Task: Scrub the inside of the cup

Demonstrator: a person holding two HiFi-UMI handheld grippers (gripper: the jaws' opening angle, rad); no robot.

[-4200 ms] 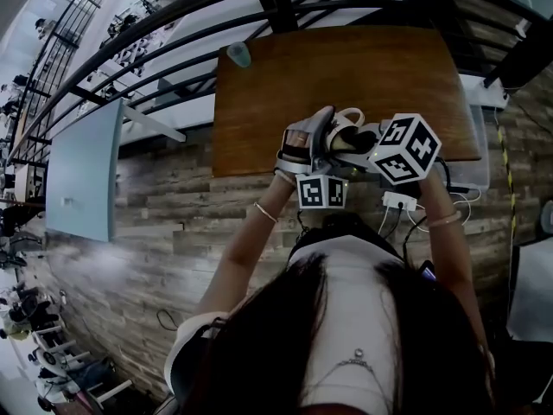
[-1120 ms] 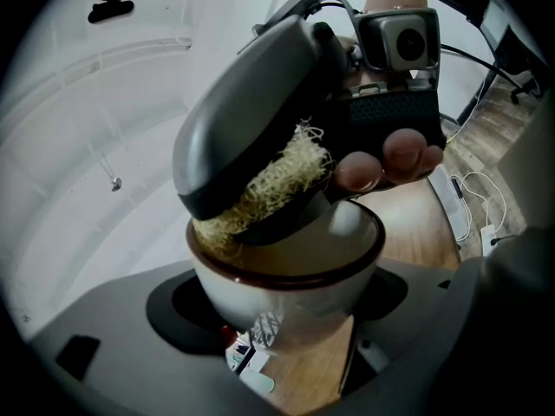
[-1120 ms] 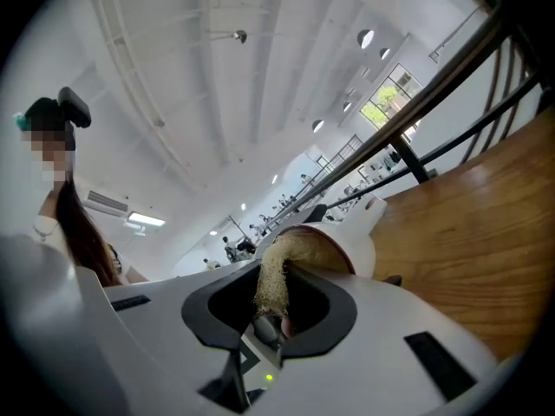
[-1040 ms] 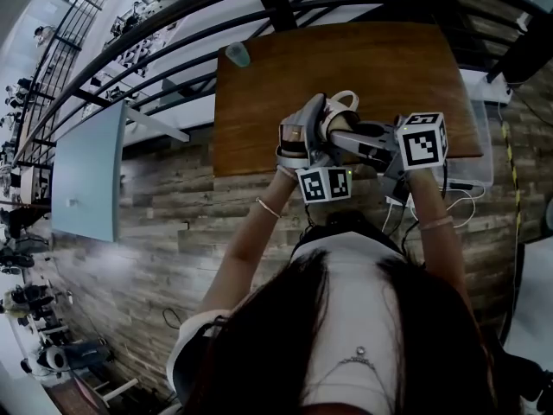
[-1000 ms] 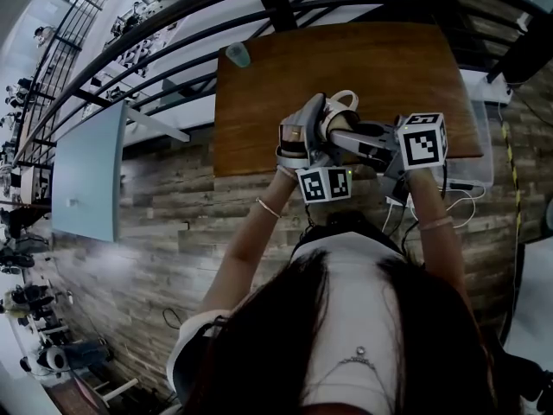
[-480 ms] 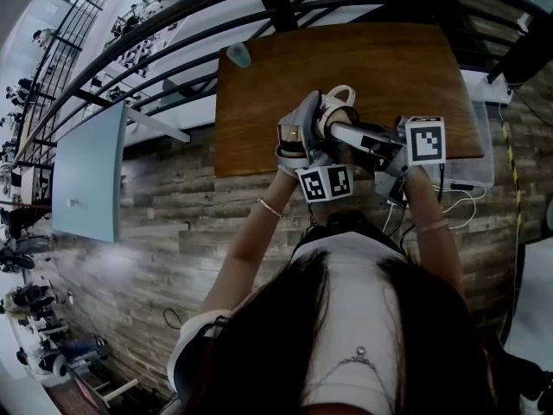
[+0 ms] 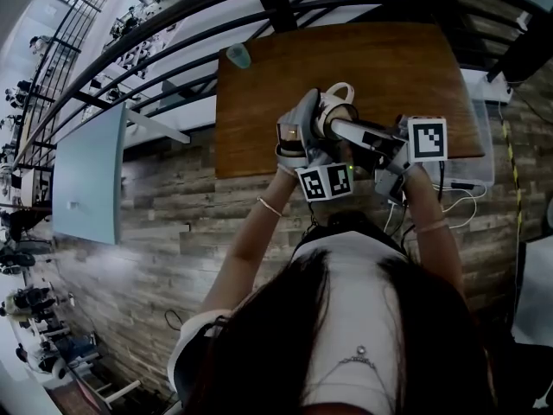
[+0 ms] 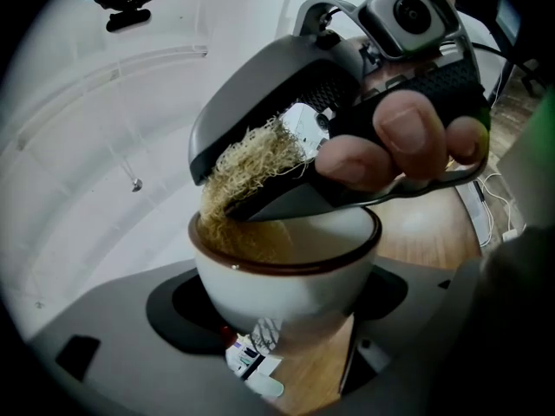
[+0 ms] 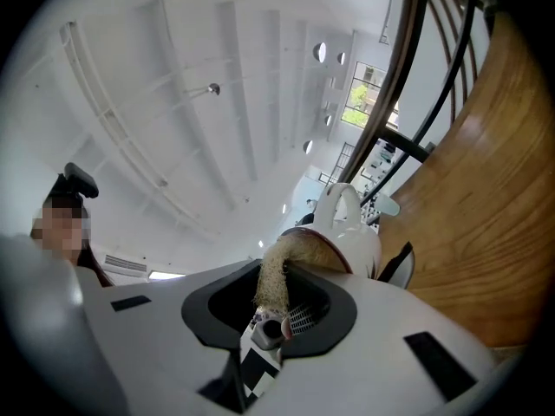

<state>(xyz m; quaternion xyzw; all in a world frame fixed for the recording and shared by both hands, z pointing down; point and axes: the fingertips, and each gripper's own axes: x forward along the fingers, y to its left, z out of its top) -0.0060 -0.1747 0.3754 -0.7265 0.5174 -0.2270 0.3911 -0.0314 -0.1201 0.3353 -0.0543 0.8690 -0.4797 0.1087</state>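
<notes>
A white cup with a brown rim (image 8: 286, 276) is gripped low down between the jaws of my left gripper (image 7: 315, 118), which is shut on it and holds it above the wooden table (image 7: 389, 67). The cup's handle (image 9: 336, 199) points away from the right gripper. My right gripper (image 7: 347, 133) is shut on a tan fibrous scrub pad (image 8: 247, 167). The pad's end dips over the rim into the cup's mouth (image 9: 305, 251). A person's fingers (image 8: 390, 141) wrap the right gripper's handle. How deep inside the cup the pad goes is hidden.
A small teal cup (image 7: 239, 55) stands at the table's far left corner. Black railings (image 7: 173, 24) run beyond the table's far edge. A white power strip with cables (image 7: 393, 201) lies below the table's near right edge.
The right gripper has rolled, so its marker cube shows a different face, and its jaws have shifted a little toward the cup. The left gripper and cup have barely moved.
</notes>
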